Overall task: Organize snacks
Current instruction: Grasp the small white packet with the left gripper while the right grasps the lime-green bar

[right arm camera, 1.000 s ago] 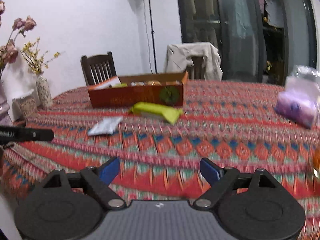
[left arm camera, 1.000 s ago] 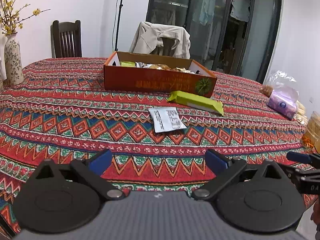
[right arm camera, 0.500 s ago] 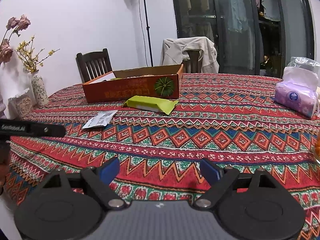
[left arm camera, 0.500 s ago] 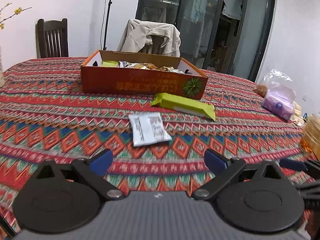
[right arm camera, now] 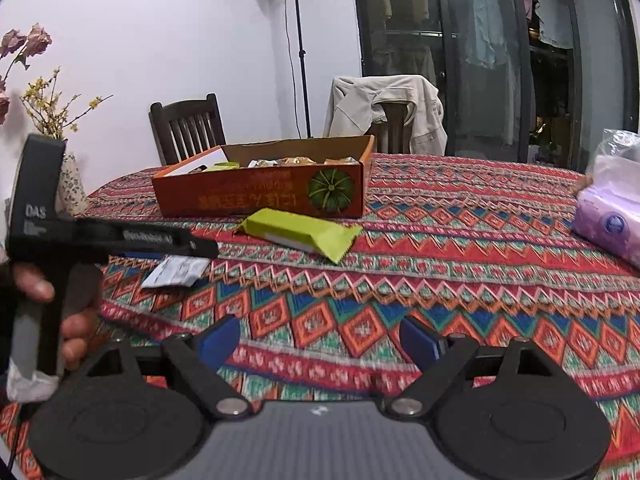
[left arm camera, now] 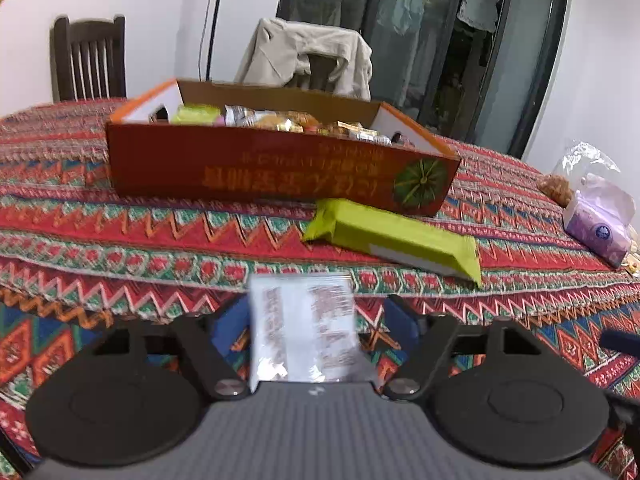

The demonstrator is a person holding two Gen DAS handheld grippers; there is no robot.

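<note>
Snack sachet (left arm camera: 302,332) lies flat on the tablecloth (left arm camera: 120,240) between the left gripper (left arm camera: 316,320)'s closing jaws, apparently not yet pinched; squeeze its edges evenly. Right gripper (right arm camera: 320,340) hovers wide, empty.

"DAS" stands in white on the left hand-held gripper (right arm camera: 192,246); the orange box (right arm camera: 260,196) lettering is unreadable.

tablecloth (right arm camera: 460,240): we see red, blue, green and orange zigzags
box (left arm camera: 280,172): we see orange-brown, green pumpkin print
long packet (left arm camera: 396,240): lime green
small sachet (left arm camera: 304,332): white, dark print
</note>
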